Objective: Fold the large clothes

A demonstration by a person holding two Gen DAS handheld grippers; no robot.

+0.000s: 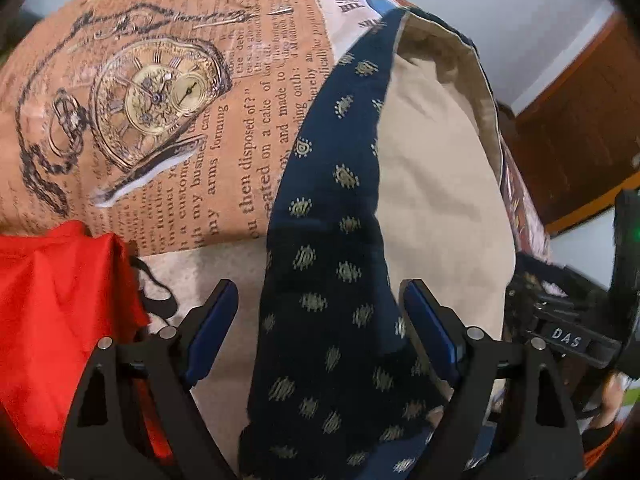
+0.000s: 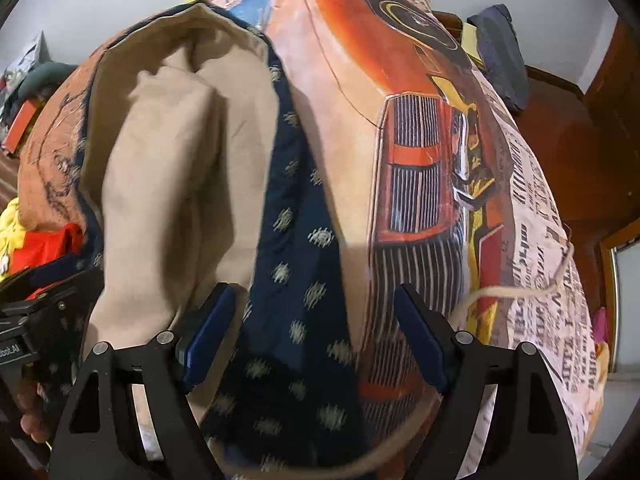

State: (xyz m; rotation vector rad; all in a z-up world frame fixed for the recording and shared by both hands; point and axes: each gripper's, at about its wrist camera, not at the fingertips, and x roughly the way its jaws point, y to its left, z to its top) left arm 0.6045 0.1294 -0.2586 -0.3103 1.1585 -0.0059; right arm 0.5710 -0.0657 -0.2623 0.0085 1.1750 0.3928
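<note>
No container showed in either view. The navy patterned garment [image 1: 336, 264] with its beige lining [image 1: 436, 184] lay spread on the printed bedsheet [image 1: 168, 92]. The left gripper [image 1: 320, 320] and right gripper [image 2: 314, 320] both stood wide apart, straddling a navy strip, clamping nothing.

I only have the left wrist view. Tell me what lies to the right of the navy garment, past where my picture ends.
Observer: The bedcover there shows a big orange car print.
Operator: Report the right gripper.
Observer: The right gripper is open, with the navy garment lying between its fingers.
Operator: Report any loose bits near it.
Observer: A pale cord lies on the bedcover just beyond the right finger.
</note>
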